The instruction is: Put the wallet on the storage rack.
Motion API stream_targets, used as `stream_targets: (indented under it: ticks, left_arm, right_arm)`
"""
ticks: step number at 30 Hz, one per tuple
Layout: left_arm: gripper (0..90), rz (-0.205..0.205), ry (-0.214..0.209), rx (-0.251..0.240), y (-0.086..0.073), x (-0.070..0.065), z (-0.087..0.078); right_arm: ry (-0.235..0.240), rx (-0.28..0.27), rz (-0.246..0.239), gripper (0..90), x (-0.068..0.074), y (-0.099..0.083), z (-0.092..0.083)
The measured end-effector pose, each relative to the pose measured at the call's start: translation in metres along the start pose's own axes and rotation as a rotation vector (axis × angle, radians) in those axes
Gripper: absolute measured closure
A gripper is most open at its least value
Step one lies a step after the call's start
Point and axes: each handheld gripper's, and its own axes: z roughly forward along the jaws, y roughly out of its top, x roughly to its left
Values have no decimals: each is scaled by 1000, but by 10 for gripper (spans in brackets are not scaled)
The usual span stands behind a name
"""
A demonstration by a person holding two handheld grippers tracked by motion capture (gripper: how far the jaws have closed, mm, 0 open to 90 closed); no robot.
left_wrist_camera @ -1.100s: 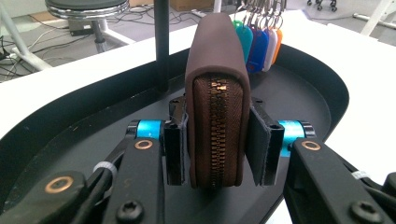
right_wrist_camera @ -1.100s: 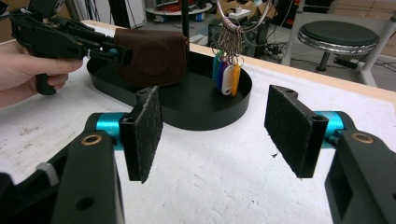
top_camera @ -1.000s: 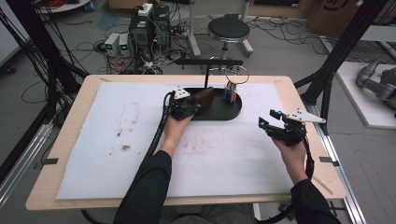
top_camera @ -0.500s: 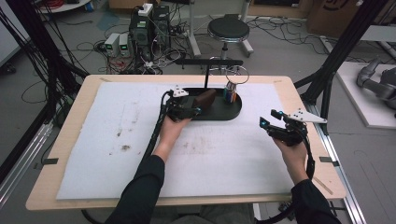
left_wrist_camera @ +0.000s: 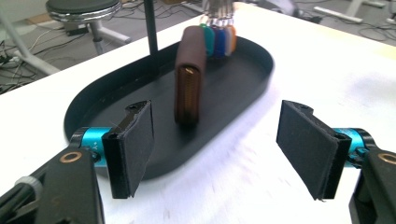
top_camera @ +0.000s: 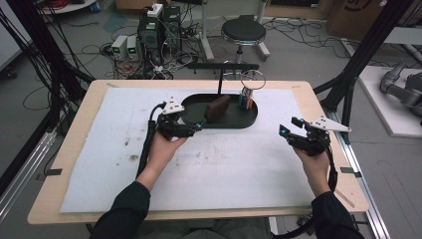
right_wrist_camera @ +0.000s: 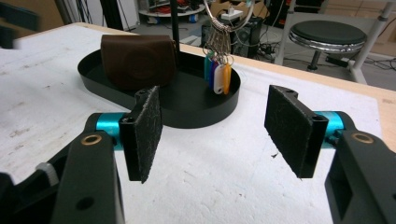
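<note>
now the left gripper (left_wrist_camera: 217,149) is gaping wide, jaws just opened, brown pouch (left_wrist_camera: 189,74) standing free ahead in the black tray (left_wrist_camera: 243,88); right gripper (right_wrist_camera: 212,135) is gaping too.

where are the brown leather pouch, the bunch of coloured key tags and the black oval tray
brown leather pouch (right_wrist_camera: 137,59), right gripper view, middle of its broad face
bunch of coloured key tags (right_wrist_camera: 217,72), right gripper view, on the white tag
black oval tray (left_wrist_camera: 243,81), left gripper view, bare floor near its right end

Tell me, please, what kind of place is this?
Probably a robotics lab or workshop: tangled cables and grey electronics boxes lie on the floor, black metal frame posts surround the wooden table, and a round black stool stands behind.
</note>
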Motion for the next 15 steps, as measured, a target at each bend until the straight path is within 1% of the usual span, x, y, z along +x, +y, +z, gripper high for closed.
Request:
stream_targets:
  ticks: [1,2,3,6,7,8,9,10,11,12,13,15]
  left_arm:
    - [276,2,-12,-4,-4,-1,-15]
    - [276,4,-15,-7,-6,-1,-23]
    - [276,4,-15,-7,-6,-1,-23]
    - [276,13,-14,-24,-16,1,-47]
    - [276,8,-14,-28,-24,4,-60]
    - [276,8,-14,-28,-24,4,-60]
    - [276,4,-7,-29,-28,7,-66]
    - [276,6,23,-22,-36,13,-77]
    - [276,6,23,-22,-36,13,-77]
    - [276,-4,47,-29,-46,22,-86]
    - [276,-4,47,-29,-46,22,-86]
    - [276,-25,69,-45,-54,30,-94]
  right_arm:
    - [-5,1,1,373,-2,-1,0]
    - [-8,2,1,373,-3,-1,0]
    - [-8,2,1,373,-3,-1,0]
    - [-20,1,7,369,-5,-2,-2]
    - [-24,2,7,368,-5,-2,-2]
    - [-24,2,7,368,-5,-2,-2]
    - [-26,4,7,368,-6,-3,-2]
    - [-31,10,9,366,-7,-4,-3]
    - [-31,10,9,366,-7,-4,-3]
    - [-37,18,12,365,-8,-5,-3]
    - [-39,20,9,364,-9,-5,-3]
    - [-42,23,8,363,-9,-6,-3]
